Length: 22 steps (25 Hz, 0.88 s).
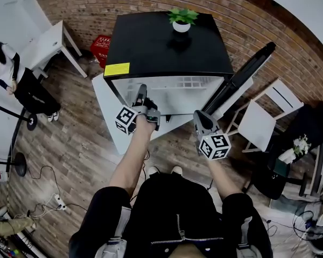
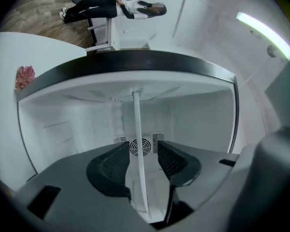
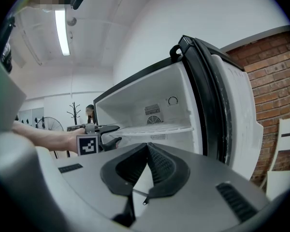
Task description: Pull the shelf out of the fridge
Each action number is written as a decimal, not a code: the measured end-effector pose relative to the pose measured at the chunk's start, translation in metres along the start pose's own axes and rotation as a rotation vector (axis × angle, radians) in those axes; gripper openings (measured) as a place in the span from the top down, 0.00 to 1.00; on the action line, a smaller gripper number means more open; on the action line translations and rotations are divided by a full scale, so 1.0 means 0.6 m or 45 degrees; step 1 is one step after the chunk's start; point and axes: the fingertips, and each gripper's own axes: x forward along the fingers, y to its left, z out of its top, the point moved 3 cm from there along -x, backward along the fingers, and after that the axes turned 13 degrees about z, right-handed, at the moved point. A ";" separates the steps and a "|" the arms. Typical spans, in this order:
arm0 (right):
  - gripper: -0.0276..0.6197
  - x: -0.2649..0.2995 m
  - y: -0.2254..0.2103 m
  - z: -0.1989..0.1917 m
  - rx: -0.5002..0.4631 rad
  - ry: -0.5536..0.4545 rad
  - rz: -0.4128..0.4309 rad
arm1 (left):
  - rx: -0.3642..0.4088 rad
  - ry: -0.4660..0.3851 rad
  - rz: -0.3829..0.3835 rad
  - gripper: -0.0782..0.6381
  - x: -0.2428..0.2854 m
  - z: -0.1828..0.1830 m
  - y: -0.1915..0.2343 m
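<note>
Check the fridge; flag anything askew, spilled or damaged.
Nothing stands out. The shelf sits level inside the open fridge, its front edge between the left gripper's open jaws, and the potted plant stands upright on top.

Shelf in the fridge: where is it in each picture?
Head view: the shelf is the white surface inside the open fridge, upper middle.
Left gripper view: its front edge is a thin upright white bar, centre.
Right gripper view: a level white ledge, middle, under the round vent.
Shared landmark: the left gripper, open around the shelf's front edge.
</note>
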 end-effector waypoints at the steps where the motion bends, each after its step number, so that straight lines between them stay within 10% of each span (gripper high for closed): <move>1: 0.95 -0.002 0.001 -0.003 -0.001 0.008 0.004 | -0.006 0.000 0.002 0.65 0.006 0.000 -0.001; 12: 0.88 -0.010 0.014 -0.027 0.168 0.001 0.074 | -0.116 -0.033 0.030 0.83 0.024 0.001 0.011; 22: 0.68 0.047 -0.030 -0.022 0.937 -0.357 0.077 | -0.141 -0.008 0.023 0.83 0.028 -0.002 0.013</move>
